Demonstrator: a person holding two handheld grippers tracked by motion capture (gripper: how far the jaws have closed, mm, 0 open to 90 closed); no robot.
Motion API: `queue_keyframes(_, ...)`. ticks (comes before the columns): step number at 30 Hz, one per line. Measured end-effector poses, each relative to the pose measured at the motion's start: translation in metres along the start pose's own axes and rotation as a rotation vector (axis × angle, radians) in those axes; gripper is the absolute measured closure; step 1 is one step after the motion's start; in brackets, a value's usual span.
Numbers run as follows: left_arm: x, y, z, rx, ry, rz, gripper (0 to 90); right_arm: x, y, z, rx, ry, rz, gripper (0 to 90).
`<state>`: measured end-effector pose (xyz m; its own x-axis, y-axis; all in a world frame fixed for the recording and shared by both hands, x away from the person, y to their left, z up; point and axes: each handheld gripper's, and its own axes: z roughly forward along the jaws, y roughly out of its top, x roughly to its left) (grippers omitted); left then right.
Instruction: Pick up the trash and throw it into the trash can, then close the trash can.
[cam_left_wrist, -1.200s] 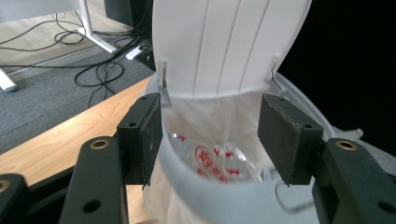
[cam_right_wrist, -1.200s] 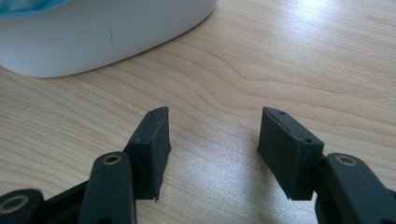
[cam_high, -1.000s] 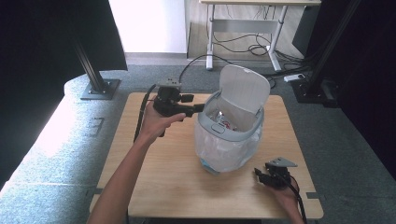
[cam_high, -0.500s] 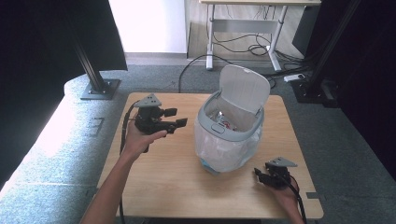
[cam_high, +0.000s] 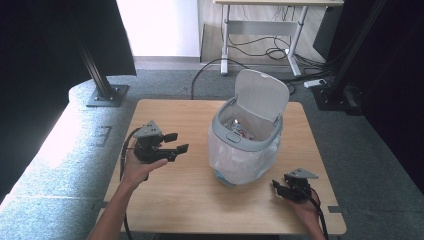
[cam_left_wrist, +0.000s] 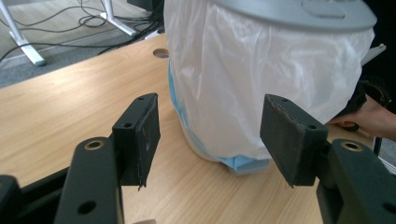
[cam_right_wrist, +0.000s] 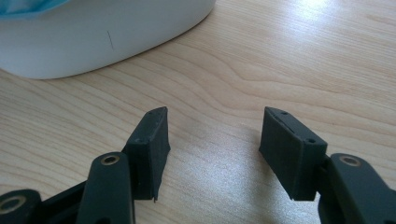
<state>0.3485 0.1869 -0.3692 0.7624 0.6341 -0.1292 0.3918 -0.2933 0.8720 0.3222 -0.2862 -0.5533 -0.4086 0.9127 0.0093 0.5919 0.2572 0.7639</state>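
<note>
L gripper (cam_high: 170, 142) jaws released, empty, left of lined bin (cam_high: 247, 145), lid up. R gripper (cam_high: 280, 189) jaws released, empty, low over counter (cam_high: 190, 200).

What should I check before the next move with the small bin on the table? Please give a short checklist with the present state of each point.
1. Left claw open, nothing between its pads: ok.
2. Right claw open, empty, low over the table: ok.
3. Bin stands upright on the table: ok.
4. Lid up, opening free: ok.
5. White bag sits evenly under the grey rim: cannot tell, since its far side is hidden.
6. Free path between left claw and bin: ok, only bare wood lies there.
</note>
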Motion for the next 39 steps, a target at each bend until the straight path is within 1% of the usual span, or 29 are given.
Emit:
queue_keyframes(1,0.0,0.0,0.0,0.0,0.0,0.0,38.2,0.0,0.0,0.0,0.0,0.0,0.0,41.5)
queue_keyframes(3,0.0,-0.006,0.002,0.005,0.003,-0.004,38.2,0.0,0.0,0.0,0.0,0.0,-0.001,41.5)
queue_keyframes(5,0.001,-0.009,0.003,0.005,0.0,-0.01,38.2,0.0,0.0,0.0,0.0,0.0,-0.001,41.5)
queue_keyframes(10,0.002,-0.009,0.004,0.009,0.004,-0.009,38.4,0.0,0.0,0.0,0.001,0.0,0.0,40.3)
queue_keyframes(13,0.003,-0.009,0.005,0.014,0.008,-0.009,38.5,0.0,0.001,-0.001,0.005,0.007,-0.008,38.3)
queue_keyframes(15,0.003,-0.009,0.006,0.013,0.007,-0.011,38.4,0.0,0.003,-0.002,0.004,0.004,-0.013,38.1)
queue_keyframes(16,0.003,-0.01,0.006,0.013,0.005,-0.01,38.4,-0.001,0.005,-0.006,-0.012,0.001,-0.009,38.1)
queue_keyframes(17,0.002,-0.01,0.007,0.015,0.004,-0.009,38.3,-0.003,0.008,-0.011,-0.037,0.013,-0.005,37.3)
queue_keyframes(18,0.002,-0.012,0.009,0.021,0.006,-0.006,38.2,-0.004,0.013,-0.02,-0.065,0.012,-0.014,36.8)
queue_keyframes(19,0.002,-0.013,0.01,0.023,0.007,-0.006,38.2,-0.005,0.015,-0.024,-0.078,0.013,-0.013,36.6)
queue_keyframes(20,0.002,-0.013,0.01,0.023,0.007,-0.006,38.2,-0.005,0.015,-0.024,-0.078,0.013,-0.013,36.6)
queue_keyframes(21,0.002,-0.015,0.011,0.028,0.006,-0.007,38.2,-0.007,0.019,-0.033,-0.098,0.027,-0.008,36.5)
queue_keyframes(23,0.002,-0.017,0.012,0.028,0.004,-0.01,38.3,-0.012,0.024,-0.042,-0.114,0.047,0.002,36.2)
queue_keyframes(24,0.002,-0.019,0.012,0.029,0.005,-0.014,38.3,-0.012,0.024,-0.042,-0.114,0.047,0.002,36.2)
queue_keyframes(26,0.003,-0.022,0.013,0.036,0.01,-0.014,38.3,-0.017,0.032,-0.052,-0.14,0.065,0.017,35.8)
queue_keyframes(27,0.003,-0.023,0.013,0.036,0.011,-0.015,38.4,-0.021,0.042,-0.061,-0.161,0.078,0.024,35.4)
queue_keyframes(28,0.004,-0.024,0.013,0.037,0.012,-0.019,38.4,-0.021,0.042,-0.061,-0.161,0.078,0.024,35.4)
queue_keyframes(29,0.004,-0.025,0.013,0.037,0.015,-0.021,38.3,-0.024,0.055,-0.071,-0.186,0.089,0.02,34.8)
queue_keyframes(30,0.004,-0.025,0.013,0.037,0.015,-0.021,38.3,-0.024,0.055,-0.071,-0.186,0.089,0.02,34.8)
queue_keyframes(31,0.004,-0.026,0.013,0.035,0.017,-0.022,38.3,-0.026,0.069,-0.082,-0.213,0.103,0.01,34.2)
queue_keyframes(32,0.004,-0.026,0.013,0.035,0.017,-0.022,38.3,-0.026,0.069,-0.082,-0.213,0.103,0.01,34.2)
queue_keyframes(33,0.005,-0.027,0.013,0.036,0.016,-0.023,38.3,-0.027,0.084,-0.092,-0.239,0.119,-0.002,33.5)
queue_keyframes(34,0.005,-0.027,0.013,0.036,0.016,-0.023,38.3,-0.027,0.084,-0.092,-0.239,0.119,-0.002,33.5)
queue_keyframes(37,0.005,-0.029,0.014,0.036,0.017,-0.025,38.3,-0.026,0.105,-0.102,-0.265,0.146,-0.003,33.0)
queue_keyframes(38,0.005,-0.029,0.014,0.035,0.016,-0.028,38.3,-0.025,0.11,-0.104,-0.269,0.149,-0.006,32.7)
queue_keyframes(39,0.005,-0.031,0.015,0.037,0.016,-0.03,38.3,-0.024,0.121,-0.107,-0.276,0.151,-0.01,32.7)
